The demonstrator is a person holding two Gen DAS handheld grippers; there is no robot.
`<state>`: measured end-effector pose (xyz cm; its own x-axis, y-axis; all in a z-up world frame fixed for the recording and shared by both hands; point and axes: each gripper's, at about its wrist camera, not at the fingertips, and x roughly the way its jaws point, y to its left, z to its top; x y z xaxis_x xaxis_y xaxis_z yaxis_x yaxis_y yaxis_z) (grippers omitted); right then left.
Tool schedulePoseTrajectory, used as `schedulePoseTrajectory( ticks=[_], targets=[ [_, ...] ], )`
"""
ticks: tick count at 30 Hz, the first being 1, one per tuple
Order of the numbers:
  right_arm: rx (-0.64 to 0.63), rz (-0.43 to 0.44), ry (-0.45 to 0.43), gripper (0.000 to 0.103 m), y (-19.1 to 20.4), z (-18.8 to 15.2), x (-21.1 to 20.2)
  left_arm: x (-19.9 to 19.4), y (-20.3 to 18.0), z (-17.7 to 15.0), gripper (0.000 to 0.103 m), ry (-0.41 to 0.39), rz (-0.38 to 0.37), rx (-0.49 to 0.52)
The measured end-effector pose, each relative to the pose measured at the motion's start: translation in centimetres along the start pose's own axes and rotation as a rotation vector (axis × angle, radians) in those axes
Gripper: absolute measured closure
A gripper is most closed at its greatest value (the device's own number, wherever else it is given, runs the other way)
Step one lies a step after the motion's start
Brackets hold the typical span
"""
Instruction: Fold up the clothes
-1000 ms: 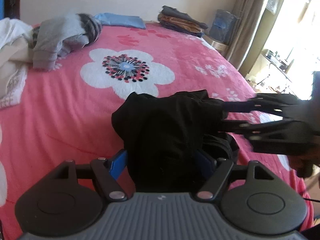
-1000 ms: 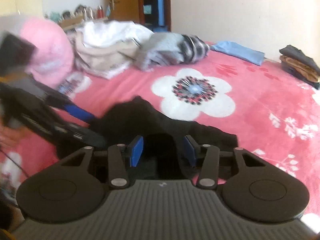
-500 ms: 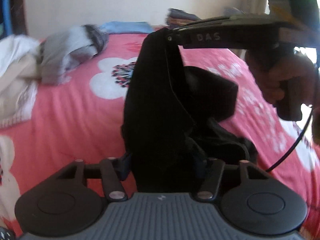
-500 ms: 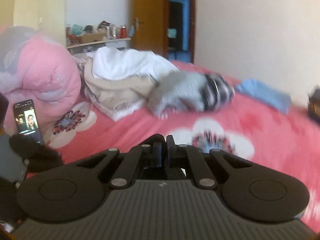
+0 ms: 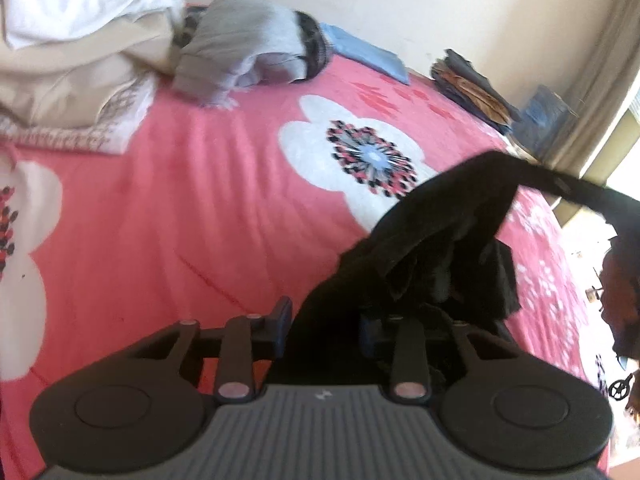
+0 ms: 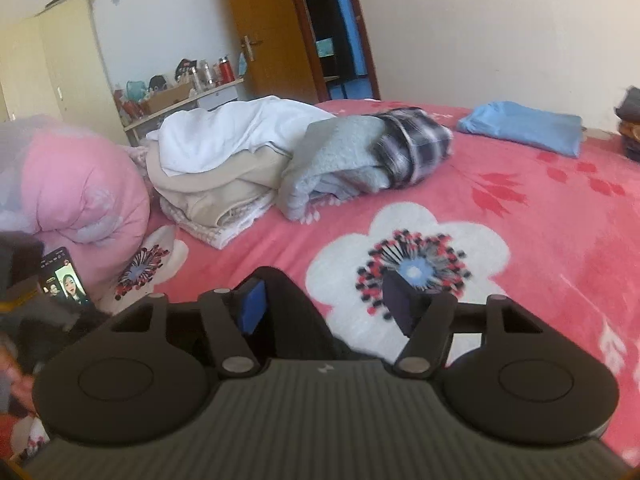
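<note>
Soft stuff everywhere, plus matt plastic

Plush bedspread (image 5: 208, 208), limp matt black garment (image 5: 432, 248), fuzzy grey sweater (image 6: 340, 160), glossy wooden door (image 6: 260, 20), ribbed matt left gripper (image 5: 322, 322).

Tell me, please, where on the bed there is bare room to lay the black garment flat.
Bare bedspread lies around the big white flower, between the laundry heap and the black garment. Crowded: the heap beside the pink duvet, and the far edge with the blue cloth.

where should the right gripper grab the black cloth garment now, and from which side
Grip the raised ridge of the black cloth garment, coming from above on the side away from the left gripper. That fold stands up off the pink flowered bedspread, so open jaws can straddle it.
</note>
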<state>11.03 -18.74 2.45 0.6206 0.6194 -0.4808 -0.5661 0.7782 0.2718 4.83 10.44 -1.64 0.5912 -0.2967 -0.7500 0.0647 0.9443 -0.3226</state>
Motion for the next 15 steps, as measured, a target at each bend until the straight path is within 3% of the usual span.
schedulePoseTrajectory(
  ticks=[6,11,12,14,15],
  targets=[
    [-0.017,0.003,0.033,0.036,0.6,-2.6,-1.1,1.1,1.6,0.4,0.087,0.004,0.017,-0.072],
    [-0.323,-0.064,0.113,0.036,4.0,-4.9,1.1,1.4,1.9,0.3,0.089,-0.002,0.014,-0.09],
    [-0.392,-0.087,0.124,0.036,4.6,-5.3,1.7,1.4,1.9,0.3,0.088,0.003,0.007,-0.089],
    [-0.498,-0.135,0.145,0.042,5.2,-5.9,2.9,1.5,1.7,0.1,0.076,0.017,-0.007,-0.086],
    [-0.52,-0.159,0.151,0.057,5.1,-6.0,3.3,1.6,1.5,0.0,0.066,0.025,-0.008,-0.08]
  ],
)
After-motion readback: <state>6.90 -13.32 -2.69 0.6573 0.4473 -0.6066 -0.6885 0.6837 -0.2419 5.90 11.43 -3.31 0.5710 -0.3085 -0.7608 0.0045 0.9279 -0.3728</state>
